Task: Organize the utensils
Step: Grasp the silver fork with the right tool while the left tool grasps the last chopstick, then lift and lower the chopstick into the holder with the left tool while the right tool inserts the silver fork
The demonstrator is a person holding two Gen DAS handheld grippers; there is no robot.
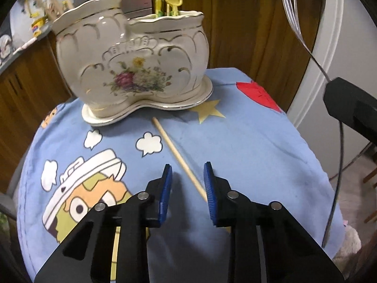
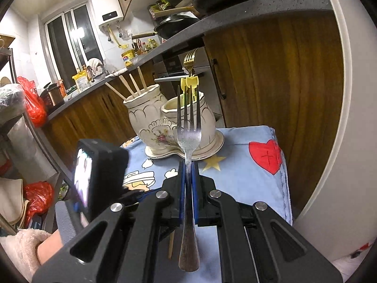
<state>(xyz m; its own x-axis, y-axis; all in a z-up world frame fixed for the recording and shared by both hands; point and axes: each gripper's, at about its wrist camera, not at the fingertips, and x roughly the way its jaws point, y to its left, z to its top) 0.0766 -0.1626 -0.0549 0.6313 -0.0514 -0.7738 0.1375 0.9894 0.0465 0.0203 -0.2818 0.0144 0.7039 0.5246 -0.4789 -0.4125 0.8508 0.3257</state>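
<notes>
A wooden chopstick [image 1: 175,152] lies slanted on the blue cartoon cloth [image 1: 247,146]. Its near end runs in between the blue pads of my left gripper [image 1: 188,167], close to the right pad. The pads stand apart with a gap showing, so the gripper is open. My right gripper [image 2: 188,168] is shut on the handle of a silver fork [image 2: 189,139], tines up, in front of the white floral ceramic holder [image 2: 150,122]. The holder's left cup has wooden chopsticks [image 2: 132,86]; its right cup has yellow utensils [image 2: 189,83] and a gold fork [image 2: 190,59].
The holder [image 1: 132,66] stands at the cloth's far edge against brown cabinet doors [image 2: 271,70]. A grey counter [image 2: 235,14] with pans overhangs it. A white curved panel [image 2: 348,141] borders the right side. The cloth drops off at the right edge. A fuzzy sleeve [image 2: 21,247] shows lower left.
</notes>
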